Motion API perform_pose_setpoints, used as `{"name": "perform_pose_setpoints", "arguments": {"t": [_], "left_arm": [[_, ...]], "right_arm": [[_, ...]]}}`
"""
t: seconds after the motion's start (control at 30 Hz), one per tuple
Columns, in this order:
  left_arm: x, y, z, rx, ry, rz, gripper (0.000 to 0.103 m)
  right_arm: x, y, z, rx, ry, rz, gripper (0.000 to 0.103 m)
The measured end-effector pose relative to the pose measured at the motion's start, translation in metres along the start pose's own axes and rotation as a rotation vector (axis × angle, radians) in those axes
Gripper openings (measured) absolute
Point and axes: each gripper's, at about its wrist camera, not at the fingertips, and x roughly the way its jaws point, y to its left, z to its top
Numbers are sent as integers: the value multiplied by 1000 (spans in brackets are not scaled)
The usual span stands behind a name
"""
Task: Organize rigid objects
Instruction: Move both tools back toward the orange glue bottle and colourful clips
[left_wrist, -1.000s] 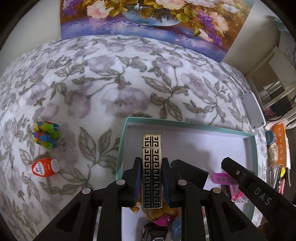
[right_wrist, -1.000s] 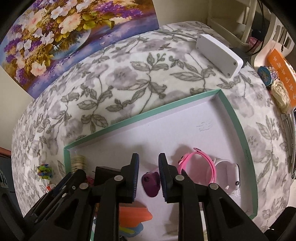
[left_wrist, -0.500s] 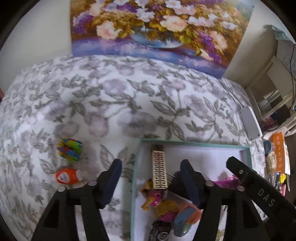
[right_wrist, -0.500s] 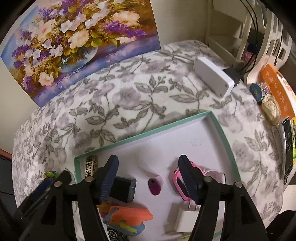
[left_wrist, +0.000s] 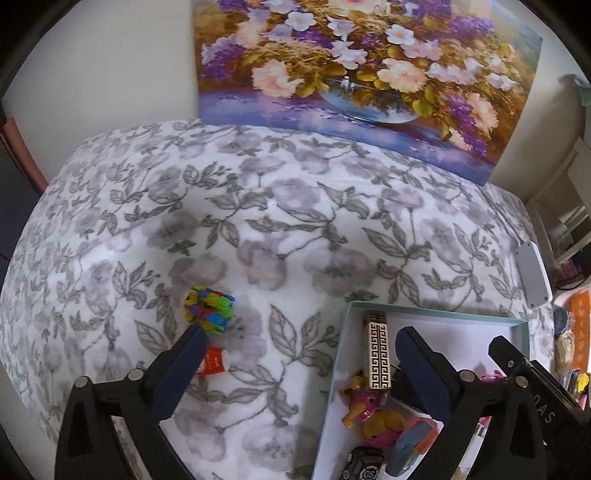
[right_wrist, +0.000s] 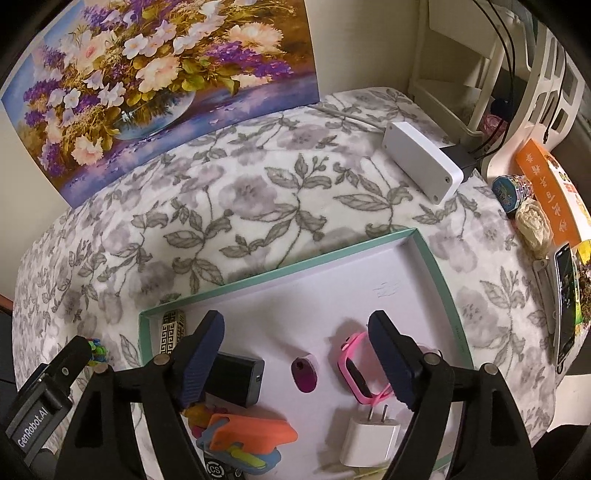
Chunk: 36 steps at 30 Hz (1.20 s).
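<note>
1. "GenRobot.AI" in white letters runs along the black body of the left gripper (right_wrist: 46, 400), seen low at the left edge of the right wrist view.
2. "DAS" in pale letters stands on the black body of the right gripper (left_wrist: 546, 413), at the right of the left wrist view; any letters before it are hidden.
3. "CS" inside a white ring marks a small black object (right_wrist: 214, 469) lying in the tray under the right gripper's left finger.
4. The orange packet (right_wrist: 550, 192), far right of the right gripper, carries white characters too distorted to read.
5. The small red-and-white bottle (left_wrist: 216, 361) just beside the left gripper's left fingertip bears print too blurred to read.
</note>
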Motion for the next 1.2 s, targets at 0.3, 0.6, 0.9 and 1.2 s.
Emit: {"name": "perform_pose_setpoints", "arguments": {"t": [0.3,0.6,0.9,1.2], "left_arm": [[2,9,2,-8,4,9,103],[5,69,10,-132,18,30,103],[12,136,9,-247,43,79,103],[32,162,1,-291,106,70,103]], "right_arm": [[1,9,-1,-21,0,4,81],[2,59,-12,-104,-1,78,81],[6,132,-36,-230,14,142,81],[23,175,-60,-322,60,143,81]]}}
